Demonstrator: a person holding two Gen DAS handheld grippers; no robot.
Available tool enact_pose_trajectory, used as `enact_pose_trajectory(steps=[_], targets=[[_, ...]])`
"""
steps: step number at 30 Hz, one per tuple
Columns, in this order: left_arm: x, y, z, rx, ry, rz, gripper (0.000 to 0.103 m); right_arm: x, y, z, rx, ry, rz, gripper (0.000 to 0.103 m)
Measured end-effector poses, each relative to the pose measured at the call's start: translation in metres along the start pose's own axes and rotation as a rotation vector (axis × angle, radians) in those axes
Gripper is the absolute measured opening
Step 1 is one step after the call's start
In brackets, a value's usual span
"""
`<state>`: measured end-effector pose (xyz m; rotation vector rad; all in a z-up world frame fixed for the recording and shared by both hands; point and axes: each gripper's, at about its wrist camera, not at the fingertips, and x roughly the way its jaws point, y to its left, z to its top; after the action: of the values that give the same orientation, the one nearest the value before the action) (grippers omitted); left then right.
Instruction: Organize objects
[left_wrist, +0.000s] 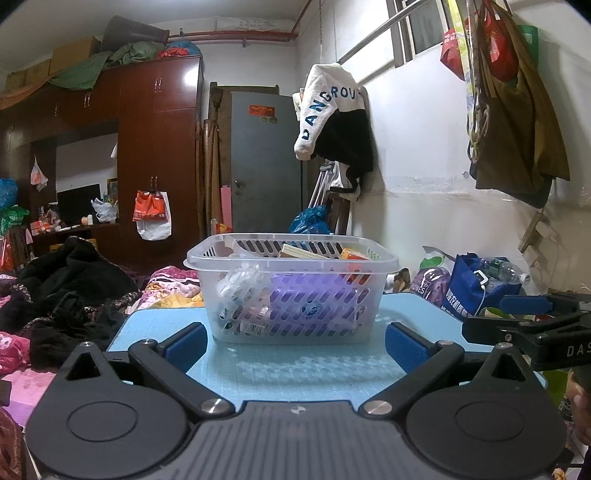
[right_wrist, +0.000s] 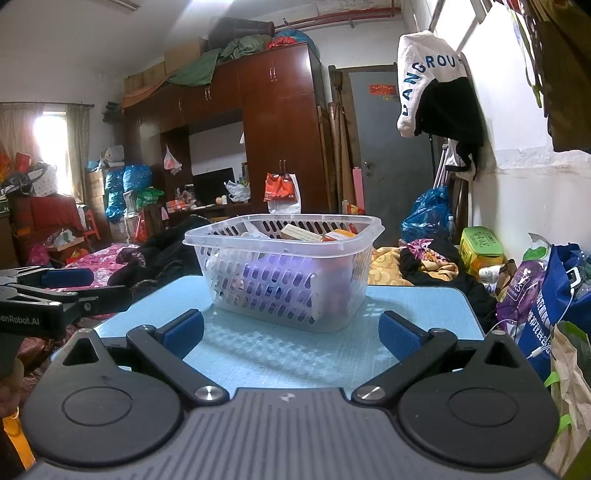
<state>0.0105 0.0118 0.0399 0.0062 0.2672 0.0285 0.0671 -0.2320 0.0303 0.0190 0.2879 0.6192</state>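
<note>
A clear slotted basket (left_wrist: 291, 291) sits at the centre of the frame on the light blue surface (left_wrist: 295, 373), already holding small boxes (left_wrist: 306, 253) and packets. In the left wrist view the left claw (left_wrist: 293, 341) fills the lower frame, spread wide and holding nothing, its blue pads (left_wrist: 186, 345) short of the basket. The right claw (right_wrist: 290, 334) is likewise wide open and empty in its own view. Dark clothes (left_wrist: 62, 291) lie on the bed at left.
</note>
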Motion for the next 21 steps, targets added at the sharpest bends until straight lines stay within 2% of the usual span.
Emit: enact_pose_trajectory(steps=[21], targets=[[0.0027, -0.0028, -0.0023, 0.012, -0.008, -0.025, 0.103, -0.0024, -0.0015, 0.0003, -0.015, 0.004, -0.009, 0.103]])
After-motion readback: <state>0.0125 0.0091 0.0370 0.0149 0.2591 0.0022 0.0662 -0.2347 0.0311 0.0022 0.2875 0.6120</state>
